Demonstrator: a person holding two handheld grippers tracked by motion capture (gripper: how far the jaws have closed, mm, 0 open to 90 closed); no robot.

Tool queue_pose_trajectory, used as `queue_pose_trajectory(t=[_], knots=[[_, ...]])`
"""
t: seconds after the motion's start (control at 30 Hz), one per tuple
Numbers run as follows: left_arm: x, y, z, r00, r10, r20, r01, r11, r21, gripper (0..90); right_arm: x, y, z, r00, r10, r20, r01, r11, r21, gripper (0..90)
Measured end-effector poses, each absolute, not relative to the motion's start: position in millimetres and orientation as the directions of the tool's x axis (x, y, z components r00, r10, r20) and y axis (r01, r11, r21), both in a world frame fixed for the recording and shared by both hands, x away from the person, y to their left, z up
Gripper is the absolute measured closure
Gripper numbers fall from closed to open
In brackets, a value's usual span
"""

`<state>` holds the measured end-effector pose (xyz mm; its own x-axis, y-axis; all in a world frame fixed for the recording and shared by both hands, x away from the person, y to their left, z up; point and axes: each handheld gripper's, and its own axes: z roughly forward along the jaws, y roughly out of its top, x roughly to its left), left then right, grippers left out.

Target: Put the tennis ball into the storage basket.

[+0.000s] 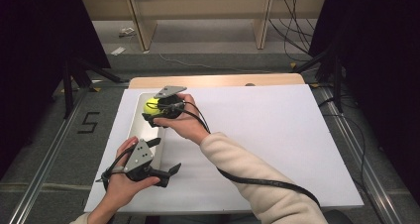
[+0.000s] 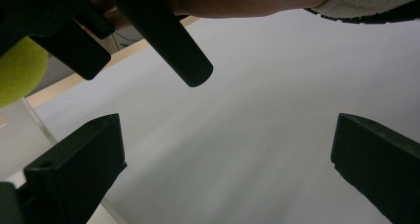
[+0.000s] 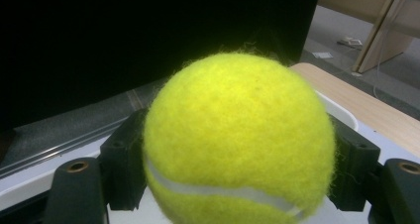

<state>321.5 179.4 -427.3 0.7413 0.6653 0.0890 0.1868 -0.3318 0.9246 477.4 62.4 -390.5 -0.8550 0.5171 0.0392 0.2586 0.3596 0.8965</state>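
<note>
A yellow tennis ball (image 3: 237, 140) sits clamped between the black jaws of my right gripper (image 3: 237, 184). In the high view this right gripper (image 1: 153, 112) holds the ball (image 1: 150, 104) over the far end of a white tray (image 1: 134, 131) at the left of the table. My left gripper (image 1: 167, 155) hovers nearer the front edge, beside the tray's near end, with its jaws spread wide. In its own view the left gripper (image 2: 228, 164) has only the white board between its jaws, and the ball (image 2: 17, 78) peeks in at the far left.
A white board (image 1: 277, 135) covers most of the table. A strip of wooden tabletop (image 1: 223, 80) shows at its far edge. Metal rails run along both sides. The right gripper's black cable (image 1: 257, 180) trails over the sleeve. Wooden shelving (image 1: 198, 16) stands beyond.
</note>
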Motion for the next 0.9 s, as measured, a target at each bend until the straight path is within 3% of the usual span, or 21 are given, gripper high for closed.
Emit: queue_pose_trajectory(t=[0.9], knots=[[321.7,178.4,-427.5,0.746,0.659,0.093,0.184,-0.337,0.923,0.0,479.7,74.5,-394.4,-0.865,0.5,0.045,0.267,0.382,0.885,26.6]])
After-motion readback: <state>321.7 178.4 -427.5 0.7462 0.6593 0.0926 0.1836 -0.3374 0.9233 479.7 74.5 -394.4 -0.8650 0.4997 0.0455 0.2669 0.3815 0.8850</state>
